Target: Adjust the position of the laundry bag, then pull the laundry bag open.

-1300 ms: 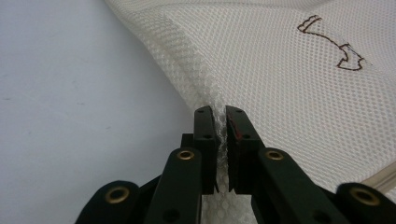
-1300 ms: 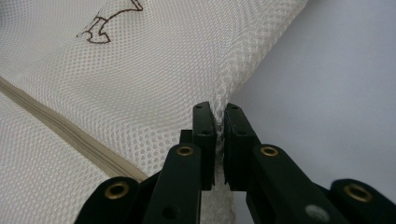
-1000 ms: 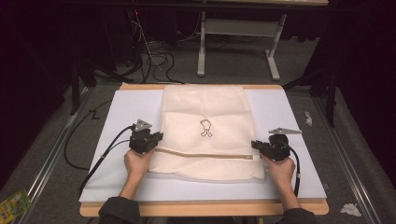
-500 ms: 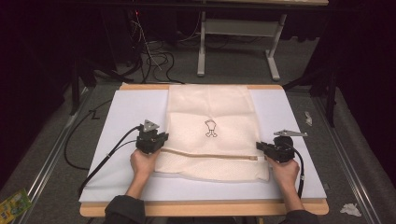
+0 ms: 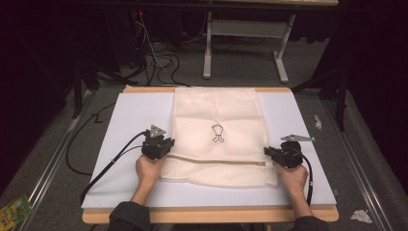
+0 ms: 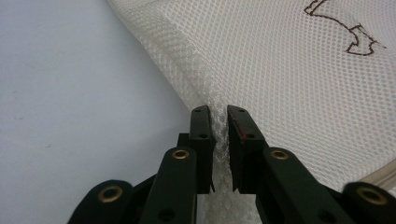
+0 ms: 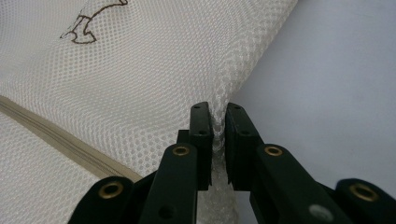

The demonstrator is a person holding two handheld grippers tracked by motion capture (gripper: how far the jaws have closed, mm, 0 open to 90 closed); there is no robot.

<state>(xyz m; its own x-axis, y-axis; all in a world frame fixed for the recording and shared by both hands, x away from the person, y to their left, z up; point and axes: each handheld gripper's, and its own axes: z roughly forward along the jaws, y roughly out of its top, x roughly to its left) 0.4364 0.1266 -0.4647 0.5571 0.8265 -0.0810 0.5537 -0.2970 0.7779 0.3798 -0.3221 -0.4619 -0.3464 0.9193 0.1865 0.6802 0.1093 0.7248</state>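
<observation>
A cream mesh bag (image 5: 219, 115) with a small brown emblem (image 5: 217, 133) and a tan zipper line (image 5: 216, 160) lies on the white board (image 5: 130, 115). My left gripper (image 5: 166, 145) pinches the bag's left edge, and its jaws are shut on a ridge of mesh (image 6: 220, 126). My right gripper (image 5: 268, 153) pinches the bag's right edge near the zipper end, with mesh (image 7: 219, 119) squeezed between its jaws. The zipper (image 7: 56, 137) runs off to the left in the right gripper view. The near part of the bag below the zipper lies flat toward the person.
The board rests on a wooden table (image 5: 207, 215) whose edge shows at the front. Cables (image 5: 103, 166) trail from both grippers. Crumpled paper scraps (image 5: 362, 216) lie on the floor at right. A white desk frame (image 5: 245, 29) stands beyond the table.
Both grippers have moved away from the person with the bag's side edges held, and the bag's zipper line has travelled with them.
</observation>
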